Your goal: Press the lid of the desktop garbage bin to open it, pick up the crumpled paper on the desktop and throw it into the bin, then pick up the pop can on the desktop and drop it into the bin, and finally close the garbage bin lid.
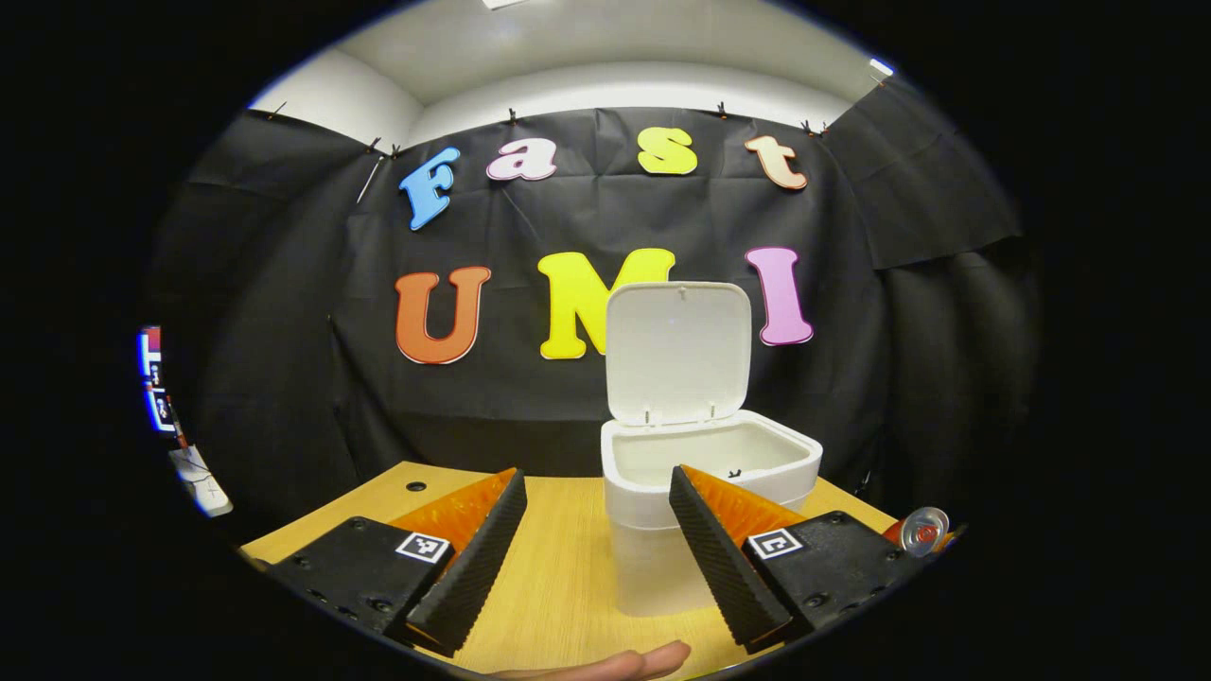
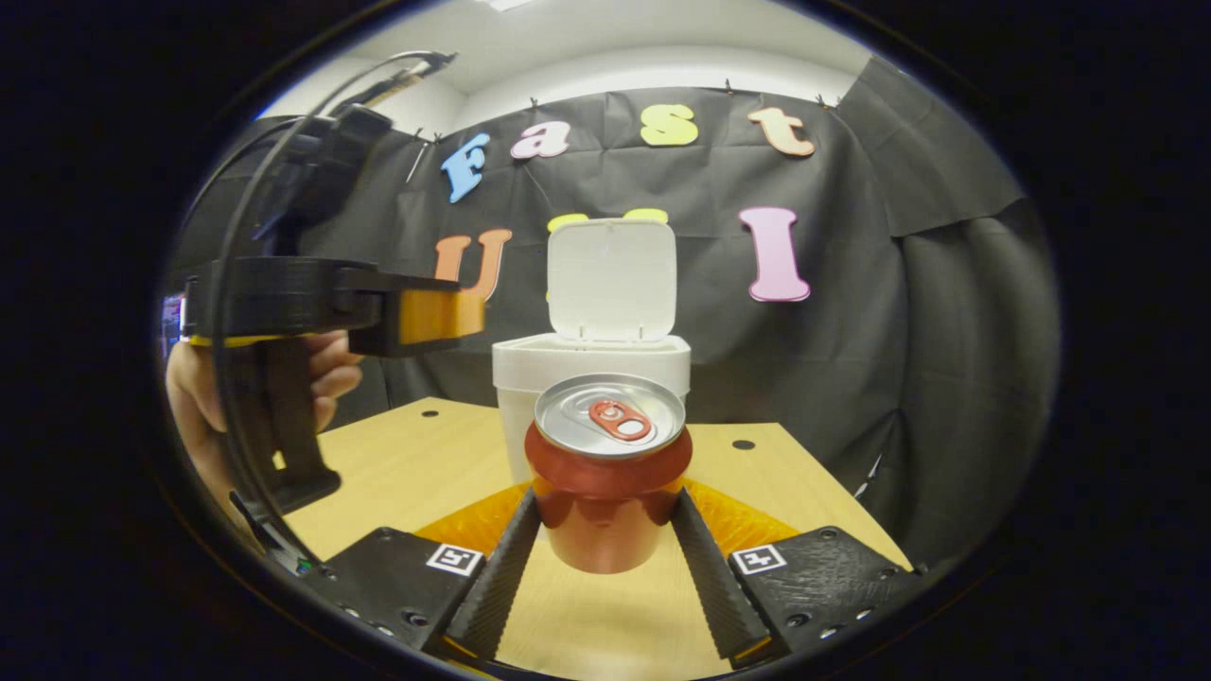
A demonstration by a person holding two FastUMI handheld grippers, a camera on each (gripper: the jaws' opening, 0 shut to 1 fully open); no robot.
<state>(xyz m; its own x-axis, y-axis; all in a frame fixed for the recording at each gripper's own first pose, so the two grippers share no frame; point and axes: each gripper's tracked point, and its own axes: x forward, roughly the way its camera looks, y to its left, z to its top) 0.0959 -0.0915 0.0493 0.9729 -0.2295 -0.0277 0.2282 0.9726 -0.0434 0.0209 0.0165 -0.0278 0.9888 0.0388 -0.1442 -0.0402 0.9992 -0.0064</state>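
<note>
From my right gripper (image 2: 605,558) I see the red pop can (image 2: 607,482) upright between the two fingers, both pressed against its sides. Its base appears lifted clear of the wooden desktop (image 2: 416,473). The silver top with its red pull tab faces up toward the camera.

Just behind the can stands the white garbage bin (image 2: 530,378), its lid (image 2: 612,279) flipped up and standing upright at the back. To the left in this view, the left gripper hangs in the air at about the height of the bin's rim, held by a hand (image 2: 322,378) wrapped around its handle.

From my left gripper (image 1: 596,558) the fingers stand wide apart with nothing between them. The bin (image 1: 643,558) sits close ahead, its mouth open and the lid (image 1: 677,352) upright behind it. I cannot make out the crumpled paper inside. At the far right edge the can's top (image 1: 922,530) peeks past the finger.
</note>
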